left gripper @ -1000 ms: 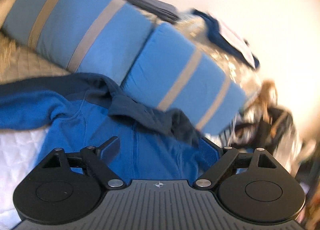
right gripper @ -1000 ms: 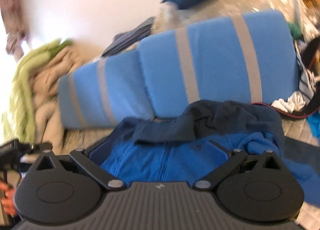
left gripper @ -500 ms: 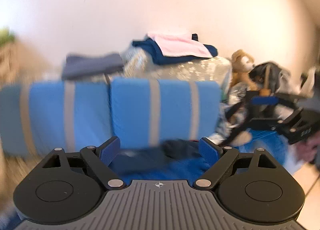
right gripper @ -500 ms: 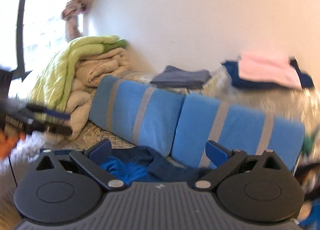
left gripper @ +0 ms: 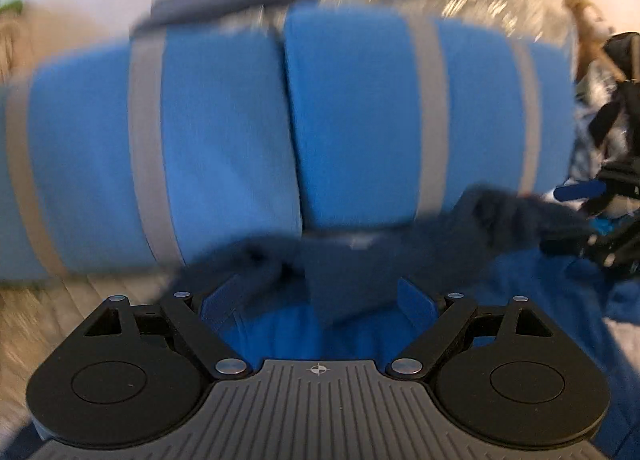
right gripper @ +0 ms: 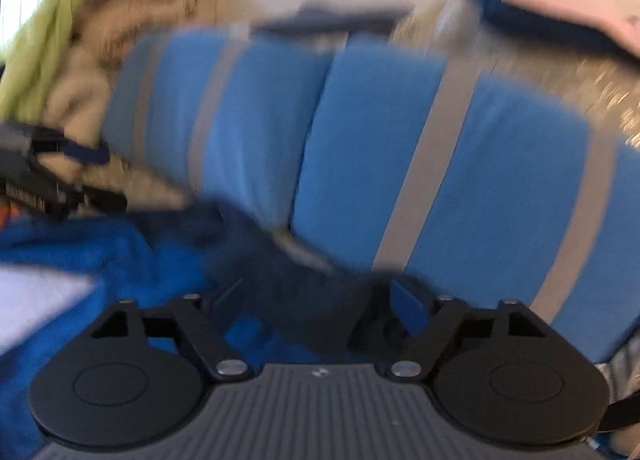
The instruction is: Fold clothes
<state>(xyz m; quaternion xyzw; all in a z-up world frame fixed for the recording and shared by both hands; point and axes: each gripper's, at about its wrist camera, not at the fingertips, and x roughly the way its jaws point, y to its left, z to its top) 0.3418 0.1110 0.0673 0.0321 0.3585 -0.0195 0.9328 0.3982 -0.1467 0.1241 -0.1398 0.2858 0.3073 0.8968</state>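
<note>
Blue jacket (left gripper: 304,332) lies rumpled at six o'clock below the striped pillows (left gripper: 400,120); both claws, left claw (left gripper: 318,302) and right claw (right gripper: 316,302), spread wide over its navy collar (left gripper: 344,272), seemingly poised to grasp it.

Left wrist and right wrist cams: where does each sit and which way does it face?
Left wrist: on the left gripper, looking along its open fingers at the blue garment and striped pillows; the right gripper shows at the right edge.
Right wrist: on the right gripper, facing the same pillows; the left gripper shows at the left edge.
Shared: garment, pillows, wall behind.
</note>
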